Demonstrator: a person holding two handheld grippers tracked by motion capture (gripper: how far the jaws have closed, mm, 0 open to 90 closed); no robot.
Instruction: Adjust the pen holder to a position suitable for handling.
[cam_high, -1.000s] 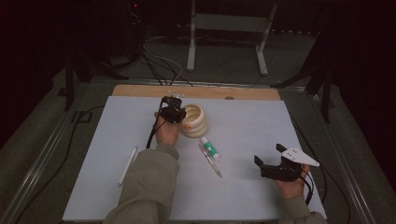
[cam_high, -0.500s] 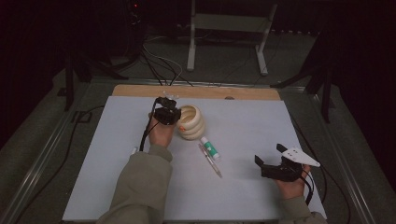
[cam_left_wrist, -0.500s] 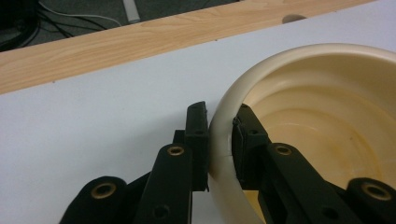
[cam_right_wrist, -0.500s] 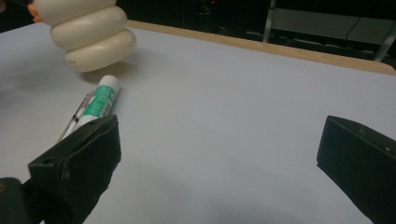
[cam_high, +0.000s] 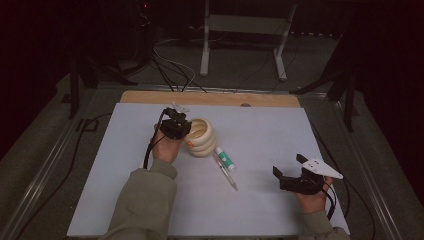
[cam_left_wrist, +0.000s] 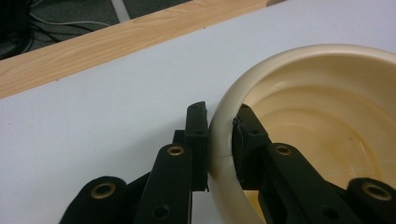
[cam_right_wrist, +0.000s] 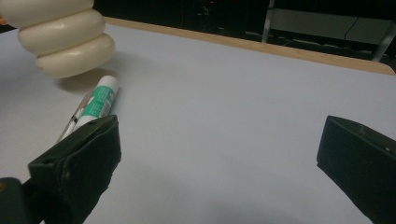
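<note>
Now my left gripper (cam_left_wrist: 219, 135) has slid the cream ridged cup (cam_high: 200, 137) left, pinching its rim. My right gripper (cam_right_wrist: 219, 154) waits wide open near the glue stick (cam_right_wrist: 100, 100).

Dim overhead light, dark surroundings; soft shadows; near jaws blurred, slight grain.
</note>
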